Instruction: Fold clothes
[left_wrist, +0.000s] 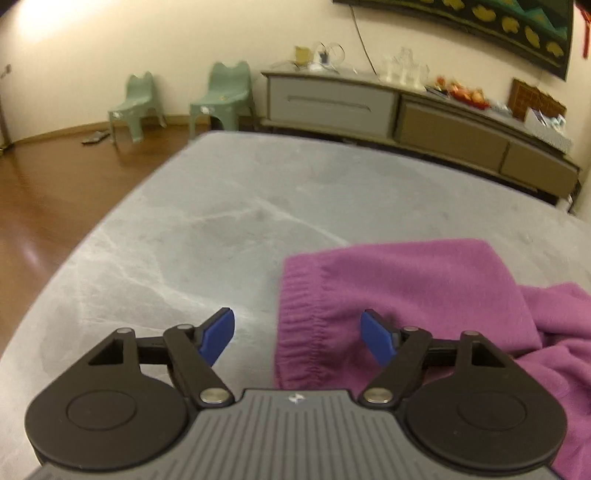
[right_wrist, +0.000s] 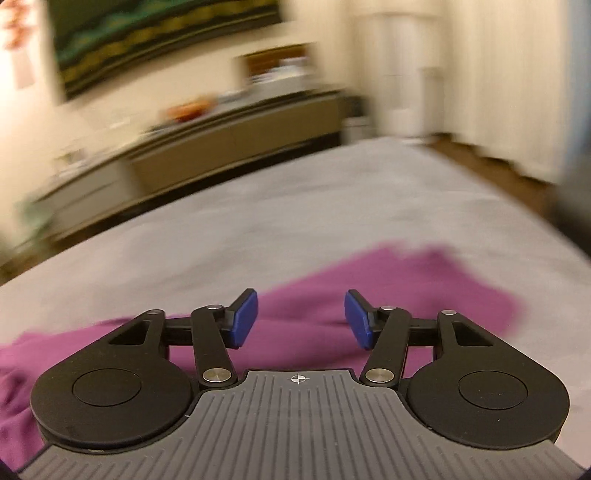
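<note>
A purple knitted garment (left_wrist: 413, 295) lies on the grey marbled table (left_wrist: 207, 229), its ribbed elastic band (left_wrist: 299, 325) facing left. My left gripper (left_wrist: 297, 334) hovers above that band with its blue pads wide apart; the right pad is over the cloth, the left pad over bare table. Nothing is pinched. In the blurred right wrist view the same purple garment (right_wrist: 424, 291) spreads under and ahead of my right gripper (right_wrist: 301, 319), whose blue pads stand apart with no cloth gripped between them.
Two pale green plastic chairs (left_wrist: 221, 99) stand on the wooden floor (left_wrist: 55, 192) beyond the table's far left edge. A long low cabinet (left_wrist: 406, 118) with clutter on top runs along the wall, under a dark wall hanging (left_wrist: 498, 22).
</note>
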